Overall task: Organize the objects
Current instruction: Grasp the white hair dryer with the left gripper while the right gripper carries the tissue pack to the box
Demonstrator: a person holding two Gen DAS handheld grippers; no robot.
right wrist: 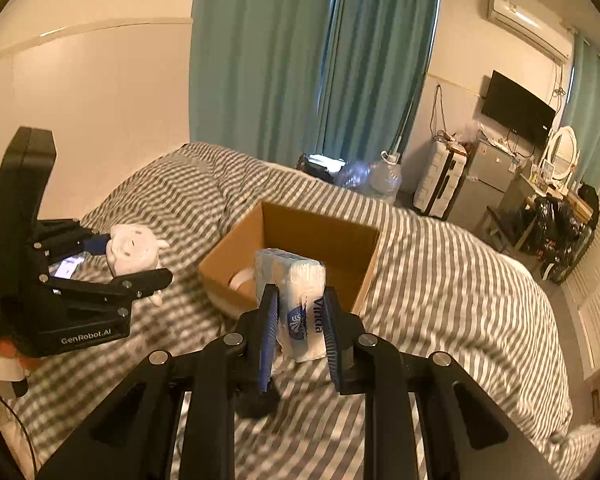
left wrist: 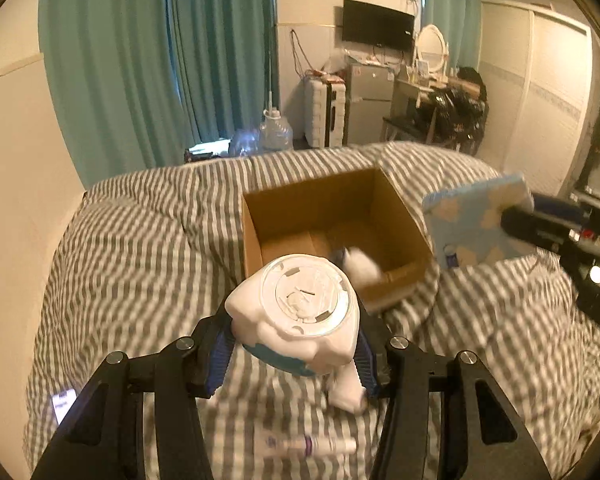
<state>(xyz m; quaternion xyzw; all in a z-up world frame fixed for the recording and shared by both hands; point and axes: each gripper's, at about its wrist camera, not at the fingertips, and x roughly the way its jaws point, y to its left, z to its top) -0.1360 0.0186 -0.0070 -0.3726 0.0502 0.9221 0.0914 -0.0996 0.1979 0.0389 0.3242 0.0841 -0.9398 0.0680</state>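
My left gripper [left wrist: 296, 344] is shut on a white pig figure [left wrist: 300, 312], its round base facing the camera, held above the striped bed just in front of the open cardboard box [left wrist: 404, 216]. The pig [right wrist: 132, 252] and left gripper [right wrist: 140, 264] also show in the right wrist view. My right gripper [right wrist: 300, 324] is shut on a light blue tissue pack [right wrist: 296, 300], held near the box [right wrist: 364, 276]. The pack [left wrist: 476, 224] shows right of the box in the left wrist view. A white item [left wrist: 362, 266] lies inside the box.
A white tube [left wrist: 304, 446] lies on the grey-striped duvet [left wrist: 140, 264] below my left gripper; a phone [left wrist: 64, 404] glows at the left. Beyond the bed stand water jugs [left wrist: 275, 132], a suitcase [left wrist: 324, 112], a small fridge and a desk.
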